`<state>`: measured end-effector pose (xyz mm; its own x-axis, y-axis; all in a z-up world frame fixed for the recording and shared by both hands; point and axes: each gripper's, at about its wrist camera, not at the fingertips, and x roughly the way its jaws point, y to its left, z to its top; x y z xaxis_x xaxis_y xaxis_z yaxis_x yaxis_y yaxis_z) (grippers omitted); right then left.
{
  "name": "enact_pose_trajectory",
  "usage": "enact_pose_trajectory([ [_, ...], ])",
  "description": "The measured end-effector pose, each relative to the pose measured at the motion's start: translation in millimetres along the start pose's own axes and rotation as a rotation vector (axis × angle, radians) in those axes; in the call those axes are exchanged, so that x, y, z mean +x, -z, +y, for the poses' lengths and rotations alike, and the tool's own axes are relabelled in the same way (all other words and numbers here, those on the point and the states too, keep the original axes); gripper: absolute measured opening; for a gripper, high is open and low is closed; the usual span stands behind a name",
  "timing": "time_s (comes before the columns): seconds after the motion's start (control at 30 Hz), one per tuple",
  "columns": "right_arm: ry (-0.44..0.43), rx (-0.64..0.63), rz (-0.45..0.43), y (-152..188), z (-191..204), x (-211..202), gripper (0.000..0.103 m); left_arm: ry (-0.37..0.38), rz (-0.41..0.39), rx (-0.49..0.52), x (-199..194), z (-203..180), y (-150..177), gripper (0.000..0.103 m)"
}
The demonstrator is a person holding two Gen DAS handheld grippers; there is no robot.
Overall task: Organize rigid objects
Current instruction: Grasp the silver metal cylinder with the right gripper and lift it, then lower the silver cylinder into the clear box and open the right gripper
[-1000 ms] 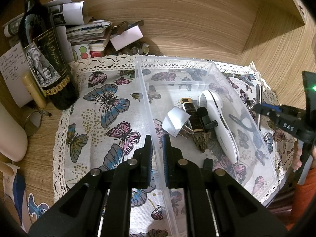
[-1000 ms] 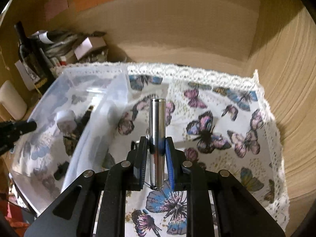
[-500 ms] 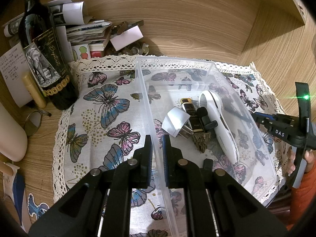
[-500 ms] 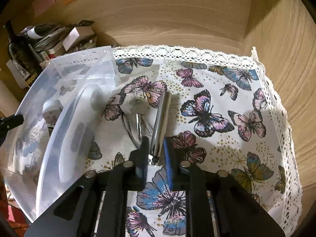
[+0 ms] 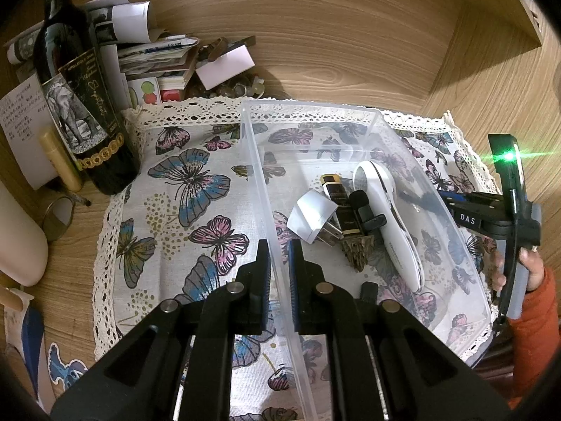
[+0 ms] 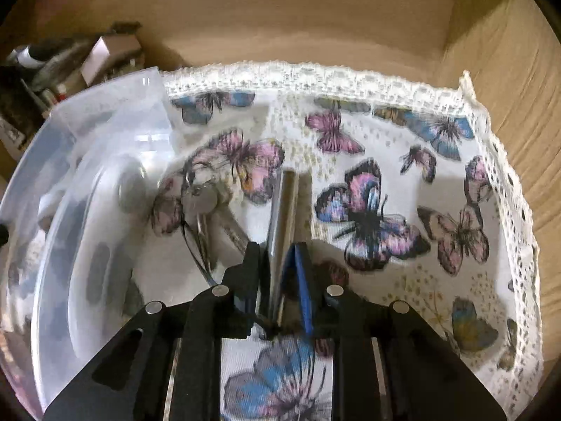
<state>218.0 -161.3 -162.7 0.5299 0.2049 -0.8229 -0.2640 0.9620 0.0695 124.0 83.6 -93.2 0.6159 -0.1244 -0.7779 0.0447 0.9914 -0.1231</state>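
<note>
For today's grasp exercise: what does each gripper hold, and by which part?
Left gripper: the clear bin, by its left wall. Right gripper: fingers around the metal tube's near end; grip unclear.

The right gripper [image 6: 280, 263] has come down from above the butterfly cloth [image 6: 403, 140], and the silver metal tube [image 6: 284, 210] it carried upright a second ago now lies flat on that cloth beside the keys [image 6: 200, 203]. Its fingers [image 6: 303, 280] have spread, so the tube sits loose in a visible gap instead of being clamped. Seen from the left wrist, the right gripper [image 5: 434, 198] has shifted lower, just outside the clear bin [image 5: 350, 112].
</note>
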Motion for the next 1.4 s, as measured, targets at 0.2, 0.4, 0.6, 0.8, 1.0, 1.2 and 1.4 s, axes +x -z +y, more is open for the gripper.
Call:
enact_pose_trajectory([
  [0.2, 0.008, -0.008, -0.052, -0.2, 1.5, -23.6, 0.014, 0.001, 0.0, -0.001, 0.0, 0.2, 0.2, 0.009],
  [0.4, -0.014, -0.028, -0.177, -10.2, 10.4, -78.4, 0.014, -0.003, -0.001, 0.004, 0.6, -0.8, 0.6, 0.009],
  [0.6, -0.052, -0.102, -0.289, -23.7, 38.3, -121.6, 0.014, -0.001, -0.001, 0.003, 0.8, -1.3, 0.5, 0.009],
  [0.8, -0.136, -0.19, -0.316, -24.7, 76.6, -130.5, 0.014, -0.002, -0.002, 0.005, 0.9, -1.4, 0.4, 0.009],
  [1.0, -0.218, -0.276, -0.243, -13.5, 111.9, -108.9, 0.014, -0.003, -0.002, 0.005, 1.0, -1.7, 0.6, 0.009],
  [1.2, -0.259, -0.332, -0.164, -0.6, 131.6, -87.4, 0.014, 0.0, -0.002, 0.001, 1.1, -2.6, 0.5, 0.009],
  [1.4, -0.275, -0.376, -0.089, 7.8, 141.3, -70.0, 0.014, 0.001, -0.002, 0.0, 1.0, -2.7, 0.3, 0.009],
])
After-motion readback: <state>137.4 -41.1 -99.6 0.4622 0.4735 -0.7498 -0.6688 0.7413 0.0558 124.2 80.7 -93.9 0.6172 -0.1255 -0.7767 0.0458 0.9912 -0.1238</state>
